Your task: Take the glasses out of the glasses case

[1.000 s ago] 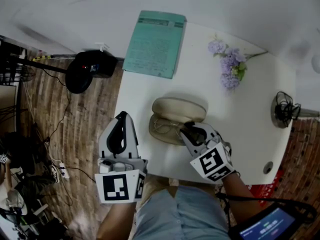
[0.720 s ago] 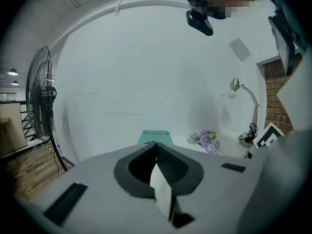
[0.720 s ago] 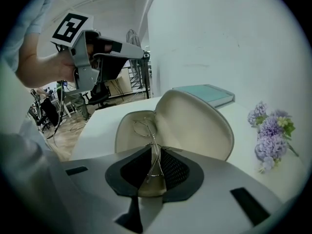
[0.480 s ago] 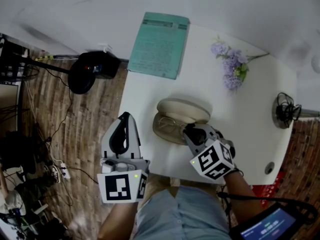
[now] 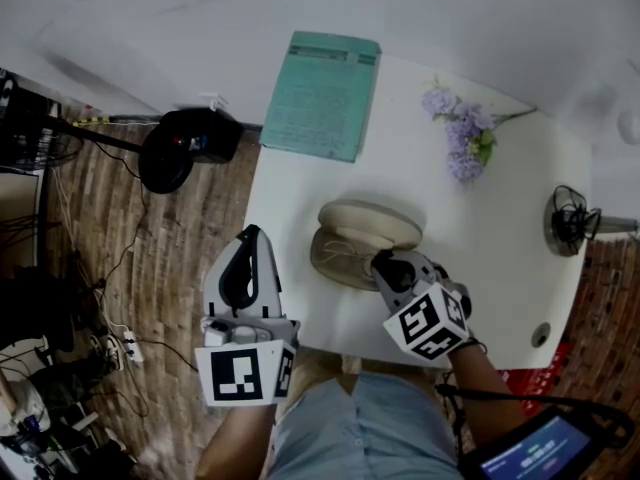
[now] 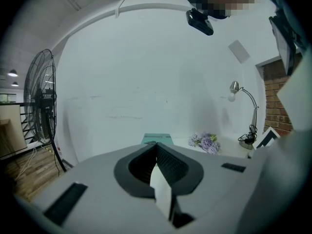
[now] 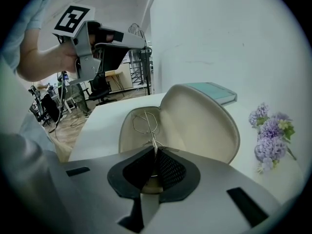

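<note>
Beige and hinged wide, the glasses case (image 5: 372, 224) lies on the white tabletop (image 5: 500, 258) directly ahead of the right tool (image 5: 386, 266). Its lid stands up on the far side of the tray. Thin wire glasses (image 7: 145, 123) rest in the tray just beyond the tool's tips, and one wire of the frame runs straight back into the line where the two jaws meet. Those jaws have just been closing and now stand nearly together, nipping that wire between the dark pads; the glasses lie down inside the case. The left tool (image 5: 246, 236) hangs at the tabletop's edge, partly over the wooden floor (image 5: 150, 258) and apart from the case. Its jaws are pressed together with nothing between them. Past the case, further out from both tools, lie a teal notebook (image 5: 320, 93) and, to the right tool's right, a sprig of purple flowers (image 5: 460, 133).
</note>
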A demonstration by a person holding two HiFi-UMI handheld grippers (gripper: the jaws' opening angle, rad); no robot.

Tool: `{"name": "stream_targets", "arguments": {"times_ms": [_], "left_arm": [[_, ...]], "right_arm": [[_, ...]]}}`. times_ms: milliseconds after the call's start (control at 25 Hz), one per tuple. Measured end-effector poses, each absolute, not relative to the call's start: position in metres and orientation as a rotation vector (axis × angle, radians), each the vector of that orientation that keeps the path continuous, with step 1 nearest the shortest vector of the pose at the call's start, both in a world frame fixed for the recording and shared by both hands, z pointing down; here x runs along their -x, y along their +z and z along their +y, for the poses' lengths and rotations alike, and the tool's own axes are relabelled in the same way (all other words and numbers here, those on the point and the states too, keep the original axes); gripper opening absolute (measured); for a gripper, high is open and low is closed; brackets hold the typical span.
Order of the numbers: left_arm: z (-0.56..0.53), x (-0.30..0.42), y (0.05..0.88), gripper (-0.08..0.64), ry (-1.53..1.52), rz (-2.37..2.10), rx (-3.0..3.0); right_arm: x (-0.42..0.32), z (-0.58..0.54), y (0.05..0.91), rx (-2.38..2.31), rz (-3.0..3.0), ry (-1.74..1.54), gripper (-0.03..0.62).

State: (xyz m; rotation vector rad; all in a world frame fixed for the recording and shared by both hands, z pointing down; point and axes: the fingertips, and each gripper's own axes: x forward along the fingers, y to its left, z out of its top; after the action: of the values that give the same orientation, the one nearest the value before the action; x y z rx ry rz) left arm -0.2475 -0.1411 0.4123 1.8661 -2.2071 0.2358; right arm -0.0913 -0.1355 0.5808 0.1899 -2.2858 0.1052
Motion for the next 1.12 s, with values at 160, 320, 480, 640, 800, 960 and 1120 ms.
{"name": "stream_targets", "arguments": {"times_ms": [160, 320, 480, 640, 800, 960, 1120], "left_arm": [[-0.142, 0.249, 0.406, 0.006, 0.231, -2.205, -1.884], [-0.143, 0.248, 0.402, 0.006, 0.233, -2.202, -1.899], [-0.144, 0.246, 0.397, 0.006, 0.236, -2.197, -1.914], [-0.147, 0.245, 0.395, 0.006, 0.237, -2.195, -1.933], [-0.15, 0.244, 0.388, 0.006, 0.234, -2.194, -1.953], [-0.153, 0.241, 0.379, 0.006, 0.229, -2.197, -1.978], [-0.156, 0.238, 0.372, 0.006, 0.225, -2.194, -2.005]], "right_arm": [[0.093, -0.136, 0.576, -0.218, -2.304, 0.114, 0.036], [0.094, -0.141, 0.57, -0.247, -2.313, 0.106, 0.035], [0.093, -0.146, 0.562, -0.284, -2.33, 0.109, 0.035], [0.094, -0.152, 0.558, -0.315, -2.352, 0.106, 0.035], [0.097, -0.157, 0.549, -0.351, -2.376, 0.1, 0.034], [0.095, -0.161, 0.541, -0.396, -2.388, 0.118, 0.034], [0.093, -0.166, 0.533, -0.427, -2.403, 0.11, 0.034]]}}
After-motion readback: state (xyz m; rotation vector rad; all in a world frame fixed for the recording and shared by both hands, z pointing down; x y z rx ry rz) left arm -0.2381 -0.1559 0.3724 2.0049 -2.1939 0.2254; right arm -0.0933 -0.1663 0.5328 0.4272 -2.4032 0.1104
